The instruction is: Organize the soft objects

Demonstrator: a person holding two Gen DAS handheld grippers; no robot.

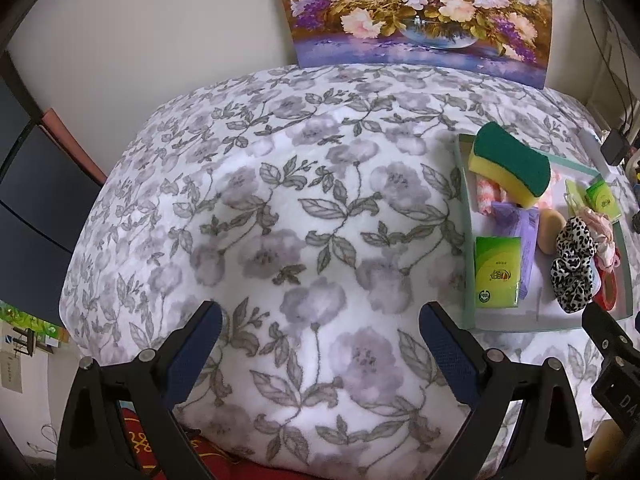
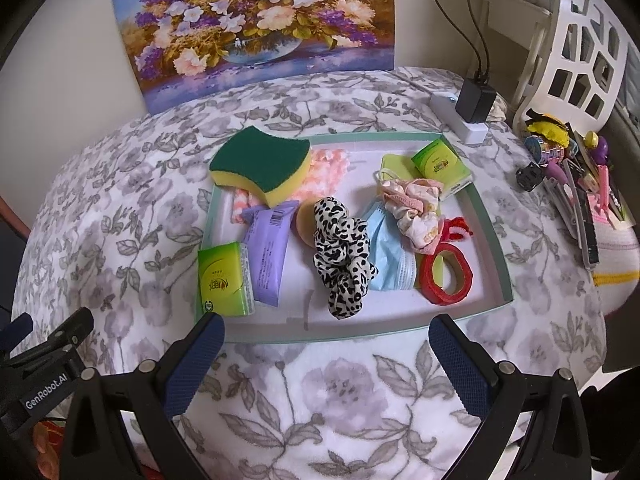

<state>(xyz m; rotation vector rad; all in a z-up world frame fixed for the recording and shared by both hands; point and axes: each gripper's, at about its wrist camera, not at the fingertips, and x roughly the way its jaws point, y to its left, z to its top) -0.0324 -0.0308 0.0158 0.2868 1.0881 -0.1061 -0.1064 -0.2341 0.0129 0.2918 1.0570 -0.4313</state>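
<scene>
Here my right gripper [image 2: 326,364] hangs spread and empty just short of the tray [image 2: 496,240]; my left gripper [image 1: 320,354], likewise spread, hovers over bare blanket [image 1: 260,200] left of it. Every soft thing lies in the tray: scrunchie [image 2: 342,252], mask [image 2: 386,256], farther back the sponge [image 2: 260,162]. Sorted or yet to sort, I can't judge. The peach cloth [image 2: 332,164] under the sponge is mostly hidden.

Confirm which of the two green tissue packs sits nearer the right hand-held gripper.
The green tissue pack at the tray's front-left corner, beside the purple packet. The other green pack lies at the far-right corner.
</scene>
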